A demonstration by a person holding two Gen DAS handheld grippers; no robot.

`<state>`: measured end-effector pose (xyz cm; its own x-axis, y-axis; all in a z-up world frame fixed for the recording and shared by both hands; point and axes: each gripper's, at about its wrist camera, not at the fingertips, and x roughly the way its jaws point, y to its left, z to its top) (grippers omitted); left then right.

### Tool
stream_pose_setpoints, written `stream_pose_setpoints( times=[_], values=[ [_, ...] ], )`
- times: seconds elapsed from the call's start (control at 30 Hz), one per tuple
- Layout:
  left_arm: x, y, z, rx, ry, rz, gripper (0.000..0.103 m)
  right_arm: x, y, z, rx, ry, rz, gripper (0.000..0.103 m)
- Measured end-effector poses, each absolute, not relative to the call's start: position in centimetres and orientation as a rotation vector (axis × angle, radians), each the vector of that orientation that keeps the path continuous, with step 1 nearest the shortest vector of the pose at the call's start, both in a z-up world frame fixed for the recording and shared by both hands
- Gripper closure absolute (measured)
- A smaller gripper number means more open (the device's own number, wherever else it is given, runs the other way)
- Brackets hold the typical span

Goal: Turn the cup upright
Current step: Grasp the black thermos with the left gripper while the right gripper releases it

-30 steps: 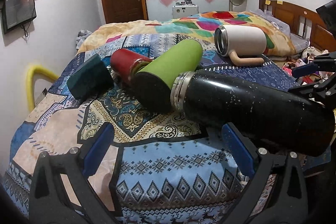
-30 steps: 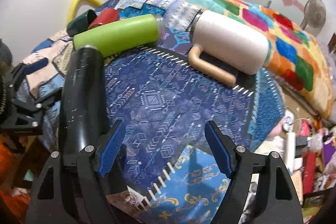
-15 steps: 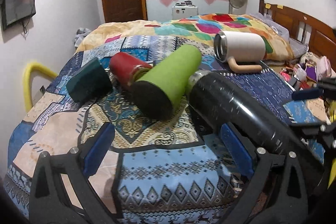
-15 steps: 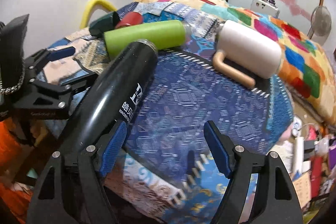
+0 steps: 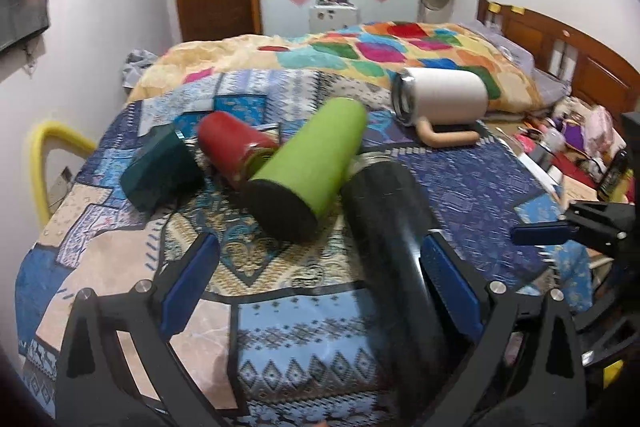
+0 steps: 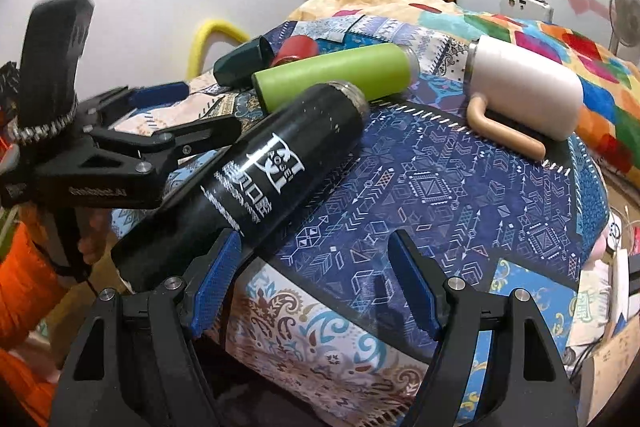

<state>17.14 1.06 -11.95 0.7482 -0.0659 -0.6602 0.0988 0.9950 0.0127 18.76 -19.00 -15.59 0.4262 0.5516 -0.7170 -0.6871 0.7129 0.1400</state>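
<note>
A black flask (image 5: pixel 394 243) lies on its side on the patterned bedspread, its steel mouth pointing away toward the green flask (image 5: pixel 310 171). In the left wrist view it sits between my open left gripper (image 5: pixel 320 287) fingers, close to the right pad (image 5: pixel 448 287). In the right wrist view the black flask (image 6: pixel 256 183) lies to the left, its base beside the left pad (image 6: pixel 216 283) of my open right gripper (image 6: pixel 316 287). Neither gripper is clamped on it. A white mug (image 5: pixel 440 99) with a tan handle lies on its side farther back.
A red cup (image 5: pixel 234 147) and a dark green cup (image 5: pixel 160 171) lie on their sides at the left. A colourful quilt (image 5: pixel 360 55) is heaped behind. The bed edge is on the right, with clutter (image 5: pixel 576 147) on the floor. A yellow tube (image 5: pixel 40 163) stands by the wall.
The black flask has swung round from lying crosswise to pointing away, now between the left gripper's fingers. The right gripper pulled back and both stayed open.
</note>
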Motion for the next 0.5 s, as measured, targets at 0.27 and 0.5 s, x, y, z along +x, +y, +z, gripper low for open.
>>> stream_pose_setpoints(
  times=[0.27,0.5],
  values=[
    [20.7,-1.8,-12.6,0.064,0.919,-0.225,0.016,18.9,-21.3,-14.7,-0.166,0.765,0.696,0.029],
    [23.2,-3.4,-14.3,0.055,1.072,-0.251,0.029,19.2,-23.4,-13.8,-0.143,0.719,0.654,0.029]
  ],
)
